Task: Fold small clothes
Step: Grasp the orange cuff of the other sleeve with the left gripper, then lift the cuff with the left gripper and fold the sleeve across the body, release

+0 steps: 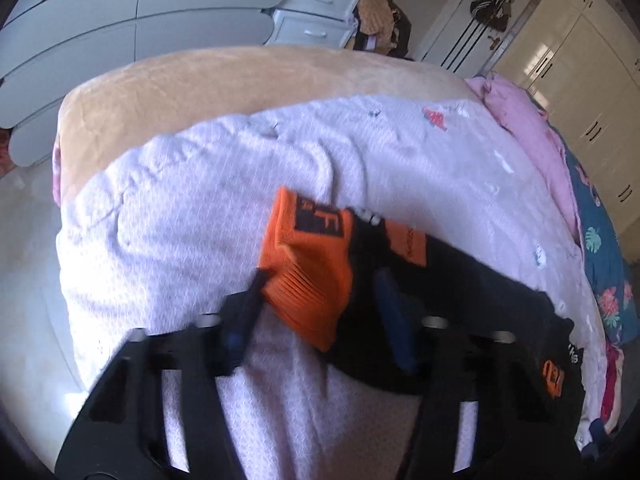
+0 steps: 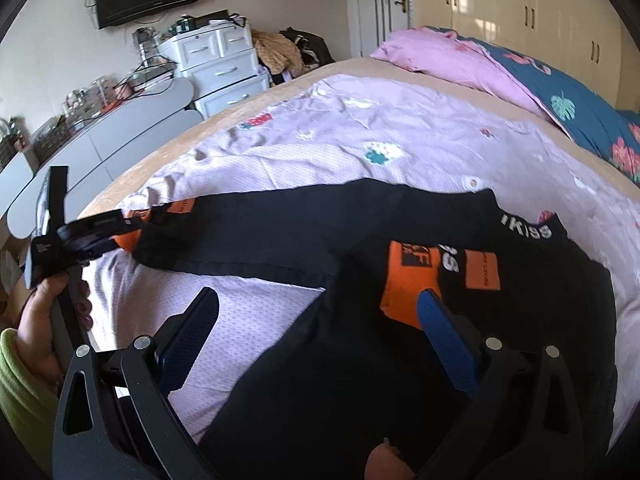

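Observation:
A small black garment with orange cuffs and patches (image 2: 304, 236) lies on a lilac quilt (image 2: 400, 128) on the bed. One long part stretches left; its orange cuff (image 1: 308, 264) lies between the fingers of my left gripper (image 1: 320, 280), which is open around it. That gripper also shows at the left of the right wrist view (image 2: 96, 232), held by a hand. My right gripper (image 2: 320, 300) is open over the black cloth, its blue right finger (image 2: 440, 332) beside a second orange cuff (image 2: 408, 284).
A tan blanket (image 1: 200, 80) covers the bed under the quilt. A pink sheet (image 2: 448, 64) and a teal floral duvet (image 2: 580, 112) lie at the far right. A grey desk (image 2: 120, 136), white drawers (image 2: 224, 68) and wardrobes (image 2: 540, 12) stand beyond the bed.

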